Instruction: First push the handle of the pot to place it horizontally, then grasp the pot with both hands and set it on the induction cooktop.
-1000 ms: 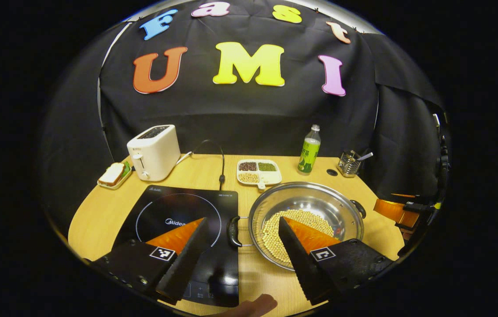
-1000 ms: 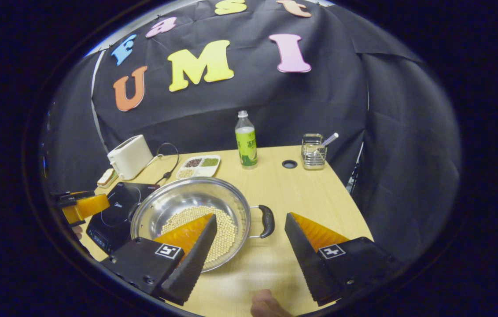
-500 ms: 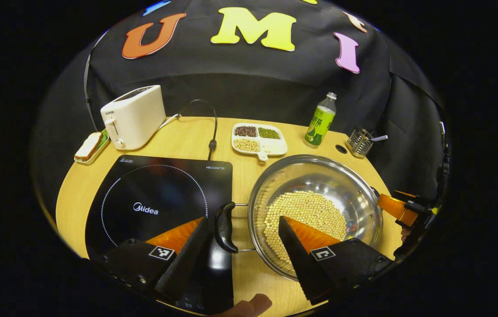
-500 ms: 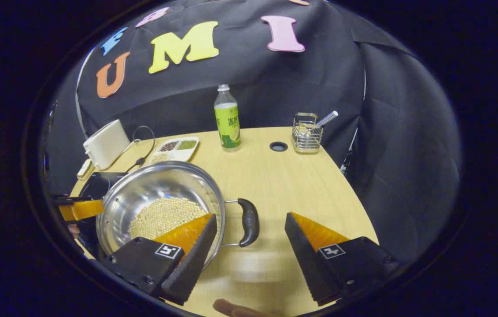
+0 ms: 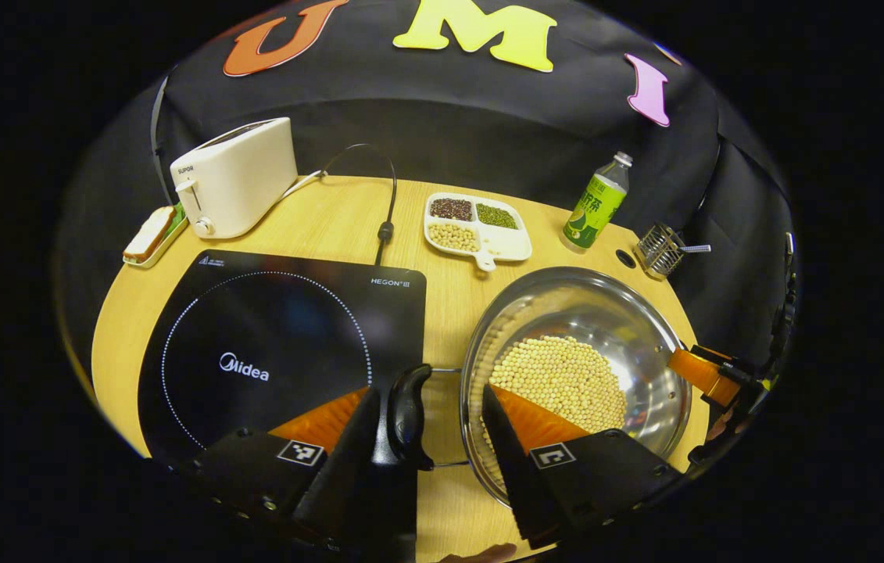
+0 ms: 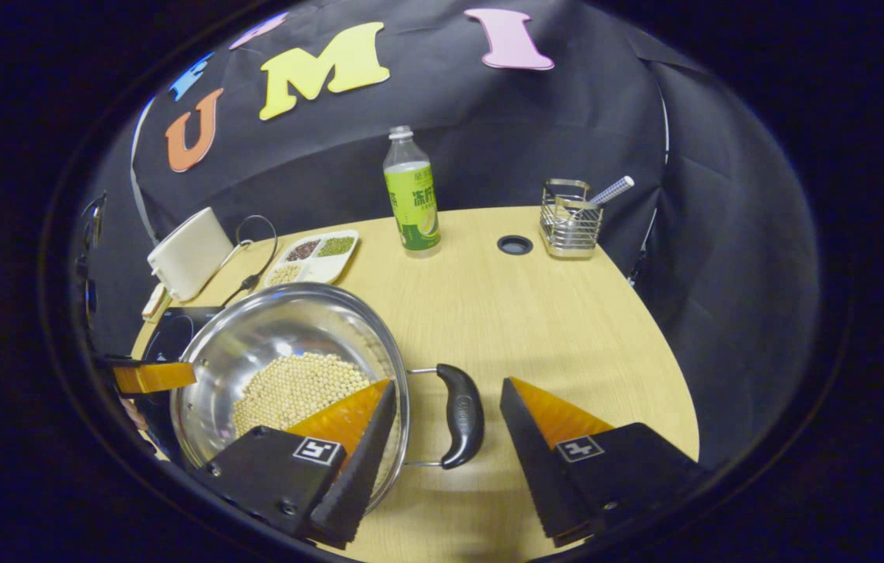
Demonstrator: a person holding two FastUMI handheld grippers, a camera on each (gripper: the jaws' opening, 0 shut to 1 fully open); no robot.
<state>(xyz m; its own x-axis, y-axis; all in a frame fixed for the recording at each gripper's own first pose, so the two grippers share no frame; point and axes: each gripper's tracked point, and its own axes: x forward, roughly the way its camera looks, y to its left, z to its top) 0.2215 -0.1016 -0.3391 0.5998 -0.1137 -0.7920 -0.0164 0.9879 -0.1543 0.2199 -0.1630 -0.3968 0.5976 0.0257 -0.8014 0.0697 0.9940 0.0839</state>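
A steel pot (image 5: pixel 582 305) with soybeans in it stands on the wooden table, right of the black induction cooktop (image 5: pixel 270 344). Its two black handles point left and right. My left gripper (image 5: pixel 427 395) is open and straddles the left handle (image 5: pixel 409 414), which lies close to the left finger; the right finger reaches over the pot's rim. In the right gripper view, my right gripper (image 6: pixel 448 387) is open around the right handle (image 6: pixel 461 414), and the left finger overlaps the pot (image 6: pixel 277 328). The cooktop (image 6: pixel 168 328) lies beyond the pot's far side.
A white toaster (image 5: pixel 234 176) with its cord (image 5: pixel 387 195), a small plate of bread (image 5: pixel 148 238), a sectioned dish of beans (image 5: pixel 473 223), a green bottle (image 5: pixel 596 203) and a wire holder (image 5: pixel 660 249) line the table's back. The table (image 6: pixel 551 313) runs bare right of the pot.
Both grippers have come forward and down to the pot. Each handle now lies between a pair of fingers, and the left gripper's gap has narrowed a little. The pot has not moved.
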